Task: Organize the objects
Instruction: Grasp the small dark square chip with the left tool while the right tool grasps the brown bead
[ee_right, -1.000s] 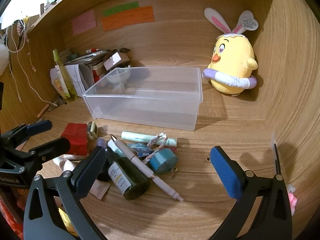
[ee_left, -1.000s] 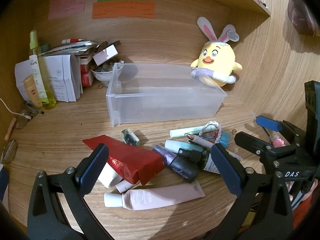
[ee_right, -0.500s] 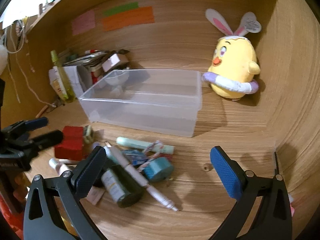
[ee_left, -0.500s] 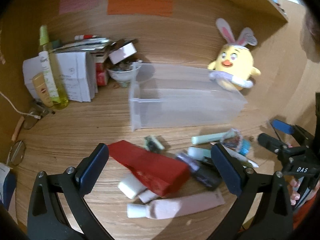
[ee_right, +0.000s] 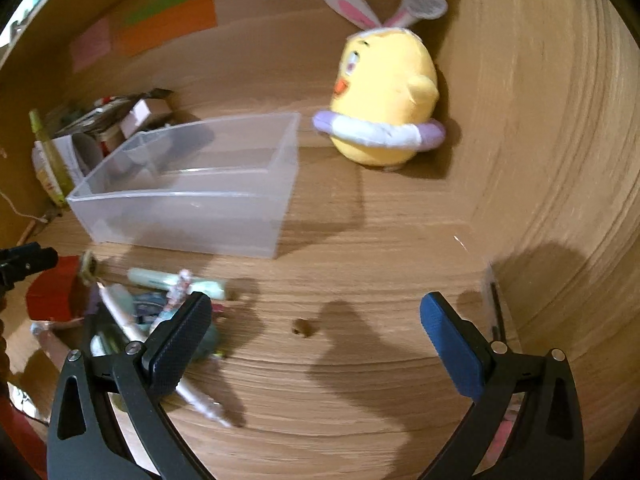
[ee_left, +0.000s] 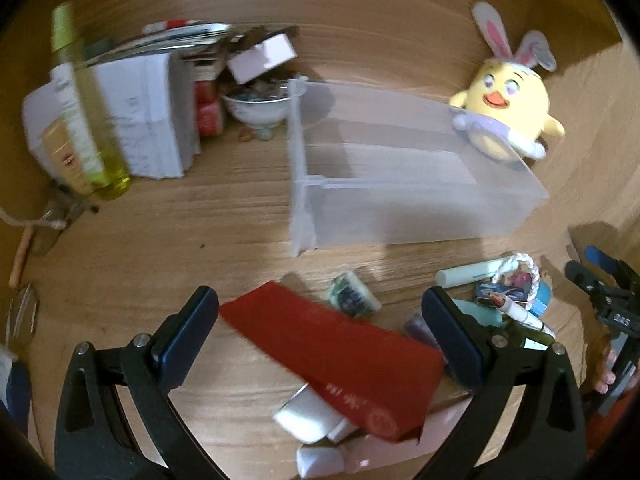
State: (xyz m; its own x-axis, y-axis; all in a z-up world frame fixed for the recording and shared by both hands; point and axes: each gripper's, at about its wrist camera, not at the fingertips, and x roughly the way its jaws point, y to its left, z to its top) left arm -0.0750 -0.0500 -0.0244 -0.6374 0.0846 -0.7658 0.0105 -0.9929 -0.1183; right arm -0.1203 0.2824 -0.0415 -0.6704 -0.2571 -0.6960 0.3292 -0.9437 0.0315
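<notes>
Fisheye blur softens the left wrist view, yet we can read it well enough. Our left gripper (ee_left: 320, 338) hangs with its jaws spread wide and nothing between them, low over a red carton (ee_left: 332, 352) that lies flat on the wooden desk (ee_left: 180, 224) and spans most of the gap between the fingers. White tube caps (ee_left: 308, 416) poke out from under the carton's near end. Just past it lies a small dark-labelled eraser-like block (ee_left: 354, 294). To the right is a heap: a pale green stick (ee_left: 468, 274), a braided loop (ee_left: 516, 274), a white pen (ee_left: 520, 314). Beyond these stands the clear plastic bin (ee_left: 400, 184), holding nothing, with a yellow plush chick (ee_left: 508, 112) at its far right corner. Far left we see a yellow-green bottle (ee_left: 86, 120), a stack of papers (ee_left: 148, 120) and a white bowl (ee_left: 258, 110). Our right gripper (ee_left: 604, 292) shows at the right edge.

From the right wrist, the right gripper (ee_right: 316, 338) is likewise wide open and grips nothing, poised over bare desk with a small dark knot (ee_right: 301, 327) in the wood between its fingers. The heap lies beside and partly behind the left-side finger (ee_right: 178, 344), the pen (ee_right: 160, 352) running under it. The bin (ee_right: 192, 196) sits beyond, the chick (ee_right: 384, 92) in the corner, coloured notes (ee_right: 160, 24) on the back panel.
</notes>
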